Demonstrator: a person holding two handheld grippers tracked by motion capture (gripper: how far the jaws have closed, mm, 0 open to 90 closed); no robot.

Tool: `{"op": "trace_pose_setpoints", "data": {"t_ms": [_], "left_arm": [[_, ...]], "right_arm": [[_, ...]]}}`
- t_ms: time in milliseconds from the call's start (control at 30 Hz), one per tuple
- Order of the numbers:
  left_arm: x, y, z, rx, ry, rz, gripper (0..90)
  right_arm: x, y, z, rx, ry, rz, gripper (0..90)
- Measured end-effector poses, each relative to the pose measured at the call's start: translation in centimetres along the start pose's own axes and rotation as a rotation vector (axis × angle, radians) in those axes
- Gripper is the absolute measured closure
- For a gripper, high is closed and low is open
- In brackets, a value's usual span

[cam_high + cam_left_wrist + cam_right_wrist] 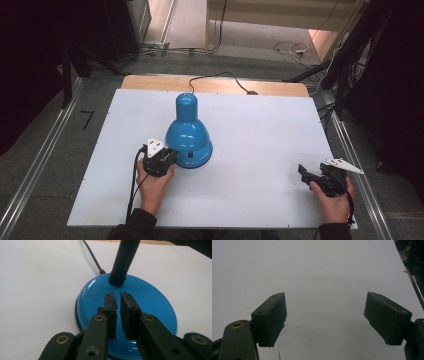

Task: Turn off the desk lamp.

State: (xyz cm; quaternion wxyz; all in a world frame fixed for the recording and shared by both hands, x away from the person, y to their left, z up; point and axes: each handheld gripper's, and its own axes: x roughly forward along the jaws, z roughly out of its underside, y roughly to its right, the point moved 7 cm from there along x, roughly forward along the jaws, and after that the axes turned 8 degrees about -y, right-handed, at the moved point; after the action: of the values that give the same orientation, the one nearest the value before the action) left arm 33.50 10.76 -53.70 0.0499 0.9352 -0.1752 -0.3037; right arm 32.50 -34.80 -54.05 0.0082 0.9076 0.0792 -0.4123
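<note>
A blue desk lamp (189,135) stands on the white board (265,130), its shade bent down over its base. My left gripper (172,156) is at the lamp's near left side. In the left gripper view its tips (117,293) hover over the round blue base (152,305), just short of the black ribbed neck (123,262). The jaws are only a narrow slit apart, with nothing between them. My right gripper (302,172) rests near the board's right front corner. Its jaws stand wide open (325,298) above bare white surface.
The lamp's black cable (220,76) runs from the base (92,257) over the board's far edge, across a wooden strip (150,82). Metal rails (40,165) flank the board. Dark stands and loose wires (295,47) lie on the floor beyond.
</note>
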Motion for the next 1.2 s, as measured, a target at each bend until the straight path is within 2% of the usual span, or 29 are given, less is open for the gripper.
{"op": "trace_pose_setpoints", "data": {"t_ms": [233, 267, 400, 467, 600, 767, 900, 1133, 1200], "left_arm": [[-0.8, -1.5, -0.4, -0.023, 0.012, -0.013, 77.6], [-1.1, -2.0, -0.6, -0.039, 0.02, -0.018, 76.3], [-1.5, -2.8, -0.8, -0.061, 0.024, -0.024, 73.2], [-1.7, -3.3, -0.8, -0.069, 0.023, -0.032, 66.2], [-1.9, -3.9, -0.9, -0.082, 0.023, -0.044, 61.5], [-2.1, -4.2, -0.9, -0.087, 0.013, -0.052, 52.7], [-2.3, -4.4, -0.8, -0.087, -0.002, -0.06, 41.4], [-3.7, -5.3, -0.3, -0.092, -0.014, -0.077, 33.0], [-4.4, -5.7, -0.2, -0.088, -0.017, -0.085, 32.9]], "right_arm": [[-0.1, 0.1, 0.0, -0.002, 0.004, -0.003, 16.8], [-0.1, 0.1, 0.0, 0.002, 0.003, -0.001, 16.8], [-0.1, 0.1, 0.0, 0.006, 0.001, -0.003, 16.8], [-0.1, 0.1, 0.0, 0.006, 0.002, -0.003, 16.8], [-0.1, 0.1, 0.0, 0.005, 0.002, -0.002, 16.8], [-0.1, 0.1, 0.0, 0.004, 0.001, -0.004, 16.8], [-0.2, 0.2, 0.1, 0.008, 0.003, -0.003, 16.8], [-0.3, 0.3, 0.1, 0.01, 0.003, -0.007, 16.8], [-0.3, 0.4, 0.1, 0.013, 0.005, -0.006, 16.8]]}}
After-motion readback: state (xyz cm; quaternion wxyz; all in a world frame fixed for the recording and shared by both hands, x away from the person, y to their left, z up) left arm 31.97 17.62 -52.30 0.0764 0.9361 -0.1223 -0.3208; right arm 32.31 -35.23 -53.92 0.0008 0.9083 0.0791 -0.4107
